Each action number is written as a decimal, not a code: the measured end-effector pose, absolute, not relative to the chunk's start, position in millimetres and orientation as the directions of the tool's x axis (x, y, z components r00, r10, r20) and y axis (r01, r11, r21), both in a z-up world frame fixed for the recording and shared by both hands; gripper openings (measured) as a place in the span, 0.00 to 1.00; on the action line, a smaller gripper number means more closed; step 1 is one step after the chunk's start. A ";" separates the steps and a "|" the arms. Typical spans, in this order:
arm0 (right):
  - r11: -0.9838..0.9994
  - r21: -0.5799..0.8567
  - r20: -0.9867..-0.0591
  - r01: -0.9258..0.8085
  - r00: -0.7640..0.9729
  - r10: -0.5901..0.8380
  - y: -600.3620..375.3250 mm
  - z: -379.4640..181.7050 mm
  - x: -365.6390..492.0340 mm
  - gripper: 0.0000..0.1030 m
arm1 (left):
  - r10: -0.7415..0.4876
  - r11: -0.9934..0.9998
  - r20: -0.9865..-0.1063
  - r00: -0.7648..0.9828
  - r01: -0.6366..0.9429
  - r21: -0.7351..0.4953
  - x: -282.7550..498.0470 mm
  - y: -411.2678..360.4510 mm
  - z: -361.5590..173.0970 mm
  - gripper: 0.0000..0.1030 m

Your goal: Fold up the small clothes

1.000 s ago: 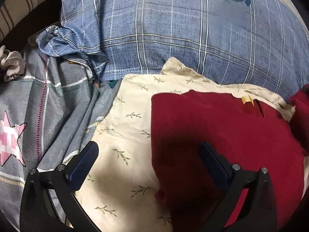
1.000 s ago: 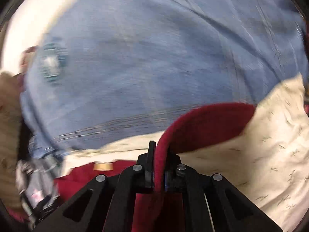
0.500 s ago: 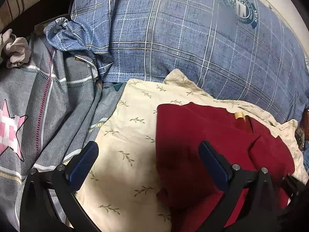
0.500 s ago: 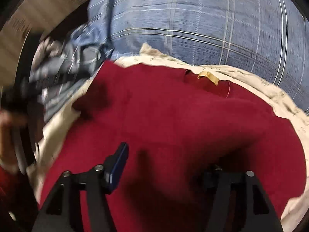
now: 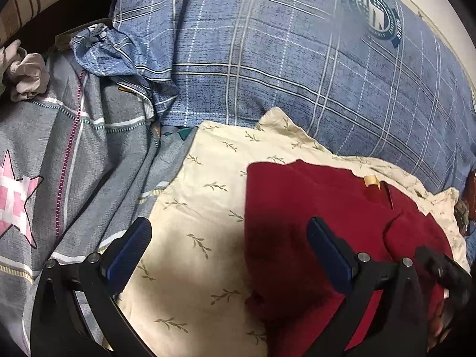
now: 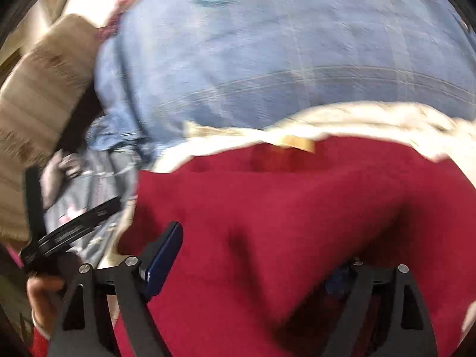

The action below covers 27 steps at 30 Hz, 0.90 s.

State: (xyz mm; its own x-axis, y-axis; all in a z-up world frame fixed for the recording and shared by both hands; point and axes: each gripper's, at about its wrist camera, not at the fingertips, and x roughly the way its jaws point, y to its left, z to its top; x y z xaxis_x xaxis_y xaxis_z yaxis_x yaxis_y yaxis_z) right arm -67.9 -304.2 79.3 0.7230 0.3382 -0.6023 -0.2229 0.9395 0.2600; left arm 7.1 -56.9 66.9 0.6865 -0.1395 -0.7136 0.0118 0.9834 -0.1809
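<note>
A dark red garment [image 5: 321, 226] lies folded on a cream leaf-print cloth [image 5: 196, 202], with a tan label [image 5: 371, 181] at its far edge. My left gripper [image 5: 229, 253] is open and empty, hovering over the garment's left edge and the cream cloth. My right gripper [image 6: 255, 255] is open just above the red garment [image 6: 297, 208]; its right finger is partly hidden by a fold of the fabric. The right wrist view is blurred. The left gripper shows at the left of the right wrist view [image 6: 68, 229].
A blue plaid pillow [image 5: 297, 59] with a round crest lies behind the cream cloth. A grey quilt [image 5: 59, 154] with a pink star is on the left, with a crumpled beige cloth [image 5: 26, 74] at its far edge. A striped beige cushion [image 6: 38, 89] is at far left.
My right gripper has opened and let go of the red garment's edge, which now lies folded over. The left gripper has stayed open and drawn back a little.
</note>
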 end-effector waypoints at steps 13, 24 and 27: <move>0.927 -0.075 -0.670 -0.366 0.708 0.225 -248.3 45.6 -158.4 0.84 | -0.210 0.970 -0.692 0.690 0.060 -0.235 -1.2 -59.4 73.7 1.00; 0.948 0.314 -0.686 -0.059 0.676 0.270 -372.3 33.3 -182.0 0.92 | -0.403 0.915 -0.726 0.557 0.248 -0.318 -35.1 -90.0 67.4 1.00; 0.955 0.295 -0.689 -0.033 0.686 0.236 -379.7 42.7 -186.3 0.91 | -0.378 0.923 -0.746 0.548 0.289 -0.256 -47.8 -107.0 64.7 0.99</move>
